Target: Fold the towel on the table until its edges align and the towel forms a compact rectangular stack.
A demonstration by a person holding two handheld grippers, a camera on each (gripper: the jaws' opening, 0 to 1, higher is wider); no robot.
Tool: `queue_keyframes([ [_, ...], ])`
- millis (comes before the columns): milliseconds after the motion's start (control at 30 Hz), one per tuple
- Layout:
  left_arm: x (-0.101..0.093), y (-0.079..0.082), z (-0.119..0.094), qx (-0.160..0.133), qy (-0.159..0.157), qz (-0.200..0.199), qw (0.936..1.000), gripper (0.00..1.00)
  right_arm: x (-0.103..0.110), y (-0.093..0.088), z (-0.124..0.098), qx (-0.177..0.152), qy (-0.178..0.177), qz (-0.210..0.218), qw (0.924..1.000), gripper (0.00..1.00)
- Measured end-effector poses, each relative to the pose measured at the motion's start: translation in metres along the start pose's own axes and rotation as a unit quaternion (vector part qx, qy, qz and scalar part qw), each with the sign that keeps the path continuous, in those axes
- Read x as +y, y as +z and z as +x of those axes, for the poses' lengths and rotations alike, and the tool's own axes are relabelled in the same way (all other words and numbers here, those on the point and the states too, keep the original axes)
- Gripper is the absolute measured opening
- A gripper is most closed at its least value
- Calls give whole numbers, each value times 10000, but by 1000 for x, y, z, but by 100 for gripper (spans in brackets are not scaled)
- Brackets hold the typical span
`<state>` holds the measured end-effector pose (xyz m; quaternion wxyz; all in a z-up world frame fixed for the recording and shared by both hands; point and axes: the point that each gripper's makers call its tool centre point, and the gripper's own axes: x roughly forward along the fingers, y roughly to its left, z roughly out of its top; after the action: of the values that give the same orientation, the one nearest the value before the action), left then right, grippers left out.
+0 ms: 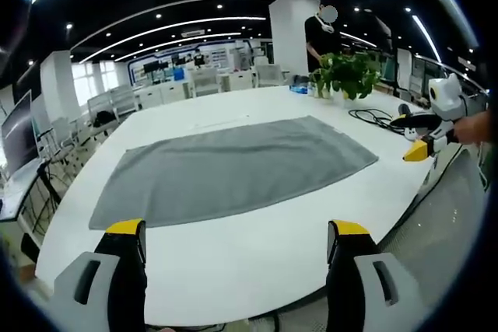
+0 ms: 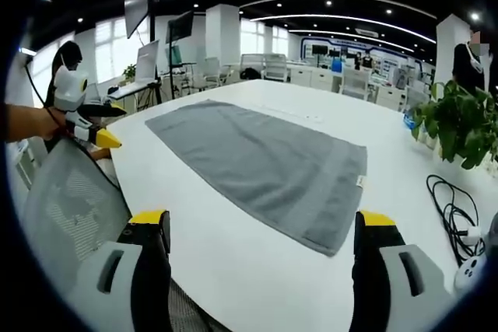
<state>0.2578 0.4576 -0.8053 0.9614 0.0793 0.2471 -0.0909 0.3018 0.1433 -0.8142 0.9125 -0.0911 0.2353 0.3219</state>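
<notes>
Both my left gripper (image 1: pixel 237 242) and right gripper (image 2: pixel 264 231) gape empty, short of the flat grey towel (image 1: pixel 233 165), its long axis running across between them.

Potted plant (image 1: pixel 348 74), black cable (image 2: pixel 451 207)

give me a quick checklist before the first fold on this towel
1. Towel lies flat and spread out on the table: ok.
2. Left tongs open: ok.
3. Right tongs open: ok.
4. Tongs at the towel's edge: not ok, both sit back from it.
5. Black cable off the towel: ok.
6. Potted plant off the towel: ok.
</notes>
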Motion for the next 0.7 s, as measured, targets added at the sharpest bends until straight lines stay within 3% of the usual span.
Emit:
queue_keyframes([
  [267,1,7,1,-103,75,12,9999,99,-3,-3,-2,-28,14,-10,10000,99],
  [700,-3,7,-1,-51,-67,133,9999,99,-2,-10,-9,-28,-104,75,9999,99],
])
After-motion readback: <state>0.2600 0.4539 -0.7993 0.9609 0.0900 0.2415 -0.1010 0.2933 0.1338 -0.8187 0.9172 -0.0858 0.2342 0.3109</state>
